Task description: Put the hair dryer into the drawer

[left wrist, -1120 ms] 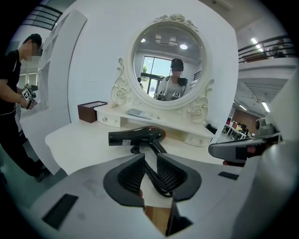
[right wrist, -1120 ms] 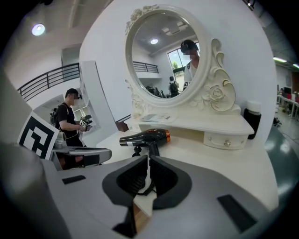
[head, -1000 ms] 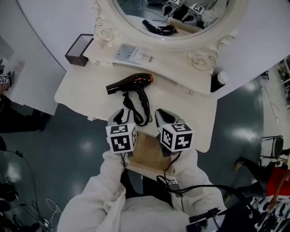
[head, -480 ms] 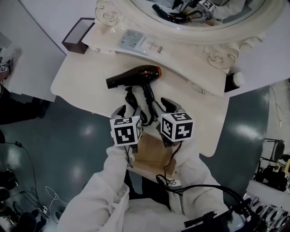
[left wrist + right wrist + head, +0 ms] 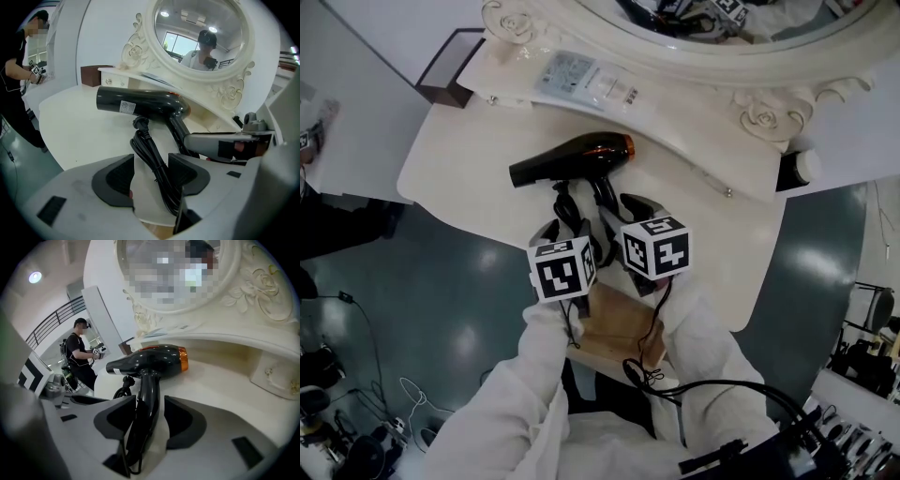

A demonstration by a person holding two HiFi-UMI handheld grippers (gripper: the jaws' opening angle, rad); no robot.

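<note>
On the white dressing table (image 5: 455,178) the hair dryer (image 5: 581,155) lies near the front edge, not yet in the open drawer (image 5: 619,323), while our left gripper (image 5: 151,165) and right gripper (image 5: 146,414), whose jaws have just been opening wide, stand loosely around its cord (image 5: 149,152) and handle (image 5: 147,390), so gripping and placing remain.

The dryer (image 5: 581,157) is glossy black plastic with a shiny orange band at its rear; its cord (image 5: 152,161) looks like dull black rubber. The table (image 5: 469,169) is smooth, cream-painted and satin. The carved mirror frame (image 5: 769,117) has the same cream finish. The drawer (image 5: 614,323) is matt brown wood. The left gripper (image 5: 151,173) and right gripper (image 5: 150,420) have matt grey plastic shells with dull black pads (image 5: 117,176). The sleeves (image 5: 534,375) are white cloth. The floor (image 5: 469,309) is glossy.
</note>
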